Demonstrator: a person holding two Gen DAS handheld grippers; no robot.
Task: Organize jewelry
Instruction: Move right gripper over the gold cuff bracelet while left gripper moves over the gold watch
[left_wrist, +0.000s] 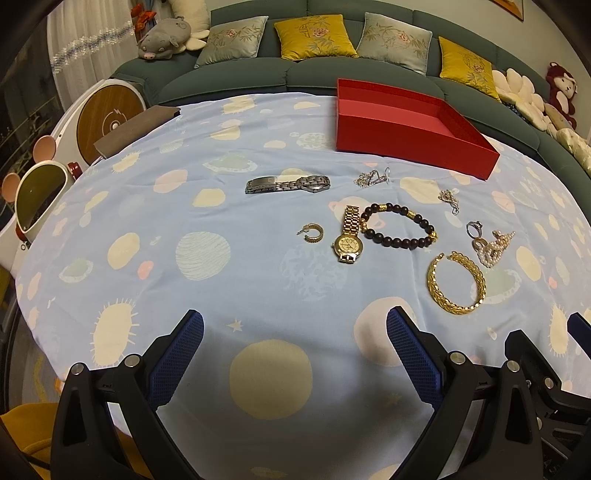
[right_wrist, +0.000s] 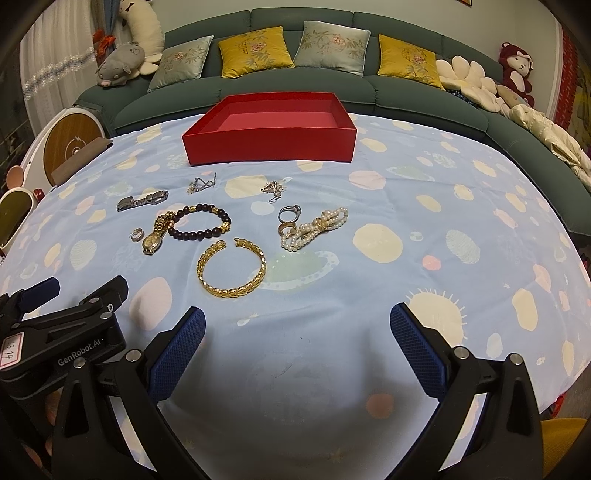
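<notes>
A: Left wrist view: our left hand-held gripper is spread wide, holding nothing. Gold watch and beaded bracelet lie ahead of it, gold bangle ahead-right, red box far beyond.

B: Right wrist view: our right hand-held gripper also gapes wide, holding nothing. Gold bangle sits just ahead-left on the tabletop, pearl strand ahead, red box farther ahead.

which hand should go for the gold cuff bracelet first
Right, probably. The gold cuff bracelet lies just ahead of the open right hand-held gripper, slightly to its left. From the open left hand-held gripper it sits well off to the right.
</notes>
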